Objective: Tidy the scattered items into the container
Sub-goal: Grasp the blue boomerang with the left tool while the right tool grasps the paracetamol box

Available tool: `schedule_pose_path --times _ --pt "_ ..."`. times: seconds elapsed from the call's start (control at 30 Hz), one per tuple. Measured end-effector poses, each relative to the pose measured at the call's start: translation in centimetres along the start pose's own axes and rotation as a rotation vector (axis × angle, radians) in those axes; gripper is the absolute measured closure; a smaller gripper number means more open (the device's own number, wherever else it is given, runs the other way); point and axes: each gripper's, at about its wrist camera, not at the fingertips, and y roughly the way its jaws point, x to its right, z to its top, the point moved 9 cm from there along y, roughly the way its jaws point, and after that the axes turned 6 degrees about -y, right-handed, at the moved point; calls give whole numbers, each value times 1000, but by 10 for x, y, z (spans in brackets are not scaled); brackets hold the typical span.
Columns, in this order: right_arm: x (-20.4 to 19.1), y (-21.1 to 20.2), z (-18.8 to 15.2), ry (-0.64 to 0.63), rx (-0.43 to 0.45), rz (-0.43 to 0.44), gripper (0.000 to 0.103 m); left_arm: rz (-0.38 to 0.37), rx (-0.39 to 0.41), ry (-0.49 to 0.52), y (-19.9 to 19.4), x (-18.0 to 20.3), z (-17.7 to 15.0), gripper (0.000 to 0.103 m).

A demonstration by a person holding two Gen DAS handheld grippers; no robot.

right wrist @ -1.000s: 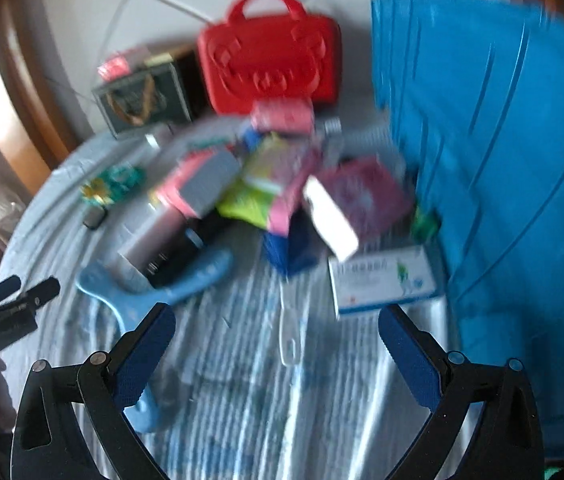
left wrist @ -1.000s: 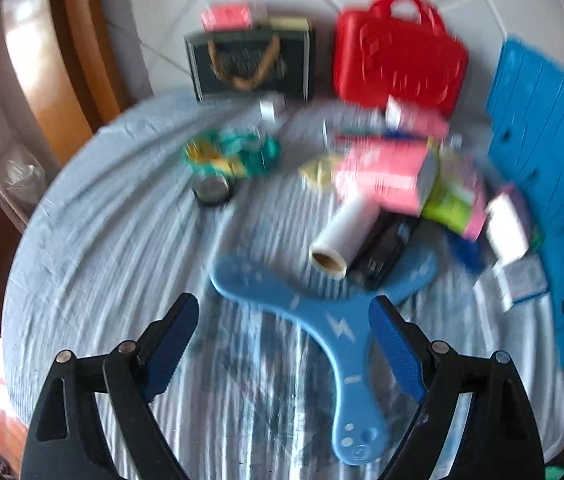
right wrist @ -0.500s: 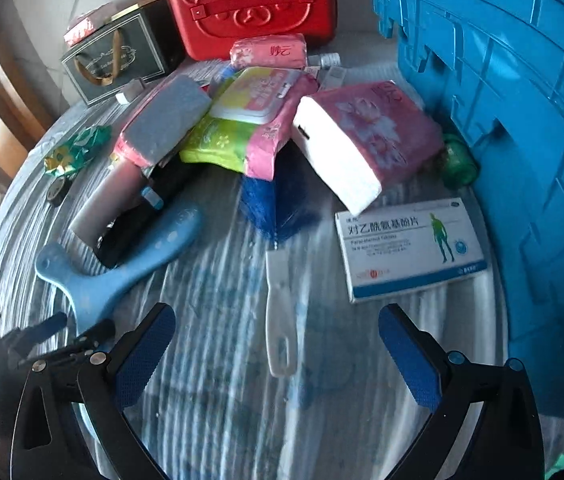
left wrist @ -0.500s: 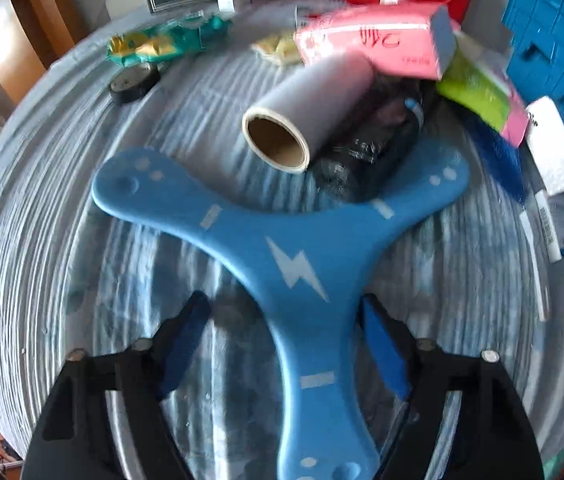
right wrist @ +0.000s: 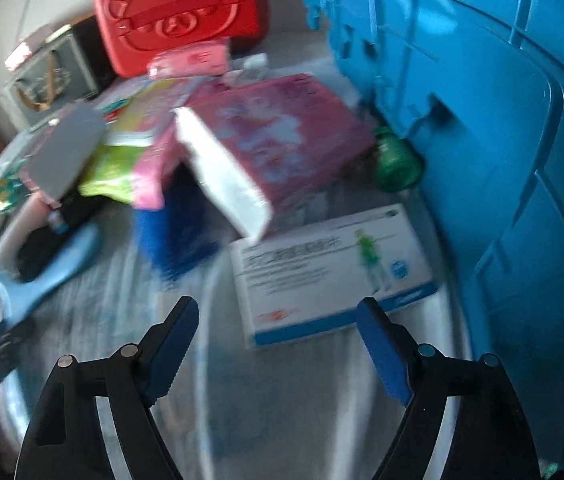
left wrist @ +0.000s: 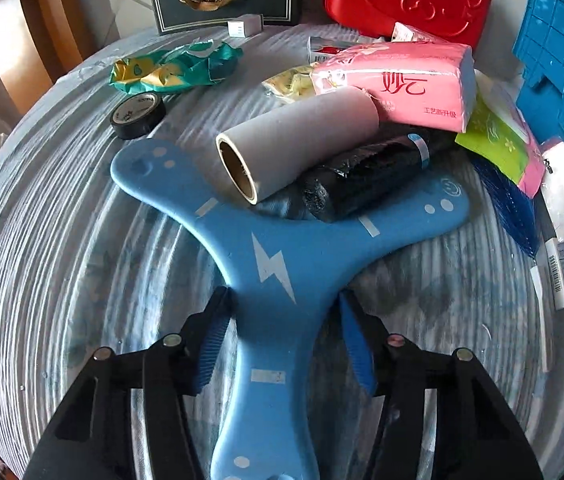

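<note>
Two grippers hang over a round table [left wrist: 42, 264] w/ a striped grey-blue cloth. Left gripper [left wrist: 282, 308] has its jaws on both sides of the near arm of the blue boomerang [left wrist: 278, 264]; they have just been closing, and the blue pads sit right at its edges (can't tell if they press yet). A grey paper roll [left wrist: 298, 144] and a black pack [left wrist: 366, 176] lie on the boomerang's far arms. Right gripper [right wrist: 278, 320] is partly open, jaws just been closing, nothing between them; a white medicine box [right wrist: 334, 272] lies just past its tips. The blue crate [right wrist: 502, 140] stands at the table's right edge, touching nothing held. Pink tissue pack [left wrist: 398, 84] and black tape roll [left wrist: 138, 114] sit farther back.
</note>
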Motion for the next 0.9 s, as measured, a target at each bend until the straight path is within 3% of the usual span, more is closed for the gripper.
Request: schedule_pose_path --times 0.1,0.2,0.3,0.4,0.47,0.5,0.57,0.63,0.77,0.9 --pt "7 15 2 12 13 -41 19 0 9 -2 -1 -4 6 48" --pt "3 26 2 -15 37 -104 3 -1 6 -2 0 -7 13 48" --pt "-7 25 -5 -34 38 -101 0 -4 5 3 0 -8 14 48" --pt "-26 9 -15 -32 24 71 0 -8 2 6 0 -9 14 49" --pt "-44 -5 -26 -18 -17 250 6 -7 1 6 0 -10 14 49" --pt "-43 -8 -30 -7 -20 249 10 -6 0 4 0 -10 14 49" --pt "-16 -17 -26 -29 62 21 9 -4 1 2 0 -11 14 49" --pt "8 -12 -18 -12 81 -105 6 -2 6 1 -1 -14 13 50" --pt "42 10 -13 107 75 -192 0 0 15 -6 -4 -20 9 53" --pt "51 17 -4 183 117 -168 0 -37 16 14 -10 -12 4 56"
